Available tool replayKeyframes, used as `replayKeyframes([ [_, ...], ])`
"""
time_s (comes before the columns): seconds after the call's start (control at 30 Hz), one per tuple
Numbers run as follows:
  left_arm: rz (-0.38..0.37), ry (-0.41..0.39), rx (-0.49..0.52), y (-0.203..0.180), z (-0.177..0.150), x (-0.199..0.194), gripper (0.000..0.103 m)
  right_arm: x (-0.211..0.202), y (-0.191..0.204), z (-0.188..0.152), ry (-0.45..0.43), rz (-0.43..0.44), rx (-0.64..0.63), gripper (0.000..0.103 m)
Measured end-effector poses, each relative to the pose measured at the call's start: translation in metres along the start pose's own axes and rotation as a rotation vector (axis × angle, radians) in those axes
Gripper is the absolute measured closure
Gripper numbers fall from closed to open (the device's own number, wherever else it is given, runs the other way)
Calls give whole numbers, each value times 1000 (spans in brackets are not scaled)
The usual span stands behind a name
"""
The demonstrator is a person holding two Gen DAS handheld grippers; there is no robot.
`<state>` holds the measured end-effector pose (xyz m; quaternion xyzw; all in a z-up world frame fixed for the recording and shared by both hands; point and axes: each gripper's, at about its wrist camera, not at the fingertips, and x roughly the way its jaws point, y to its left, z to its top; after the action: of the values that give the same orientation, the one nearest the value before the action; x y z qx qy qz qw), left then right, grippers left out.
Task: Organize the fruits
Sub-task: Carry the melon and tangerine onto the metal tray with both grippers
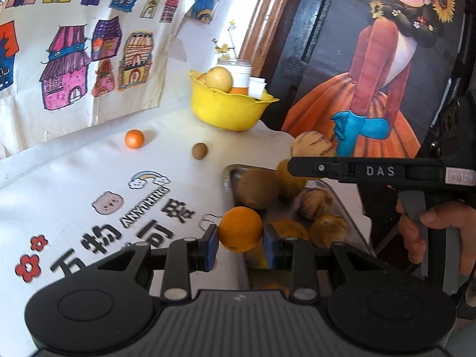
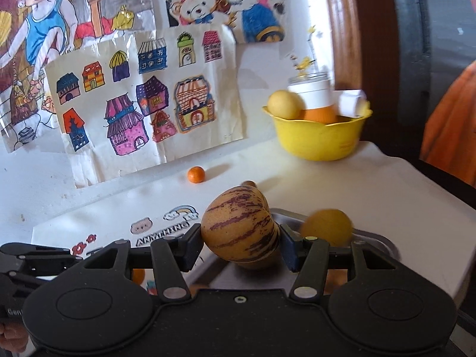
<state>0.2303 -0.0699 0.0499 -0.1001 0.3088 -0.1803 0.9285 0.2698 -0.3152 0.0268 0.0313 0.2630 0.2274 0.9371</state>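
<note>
- Yellow bowl already held a few fruits; several more lay in the metal tray in front of it, so the sort looked partly done.
- Left gripper clamped an orange, right gripper a striped fruit, both near the bowl.
- Striped fruit's long axis tipped up, toward the bowl.
</note>
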Motion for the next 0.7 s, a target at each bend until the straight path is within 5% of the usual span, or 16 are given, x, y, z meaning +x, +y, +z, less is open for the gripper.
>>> replayKeyframes([
  [0.7, -31, 63, 8, -48, -53, -20, 69, -70, -14, -85, -20, -79, 43, 47],
])
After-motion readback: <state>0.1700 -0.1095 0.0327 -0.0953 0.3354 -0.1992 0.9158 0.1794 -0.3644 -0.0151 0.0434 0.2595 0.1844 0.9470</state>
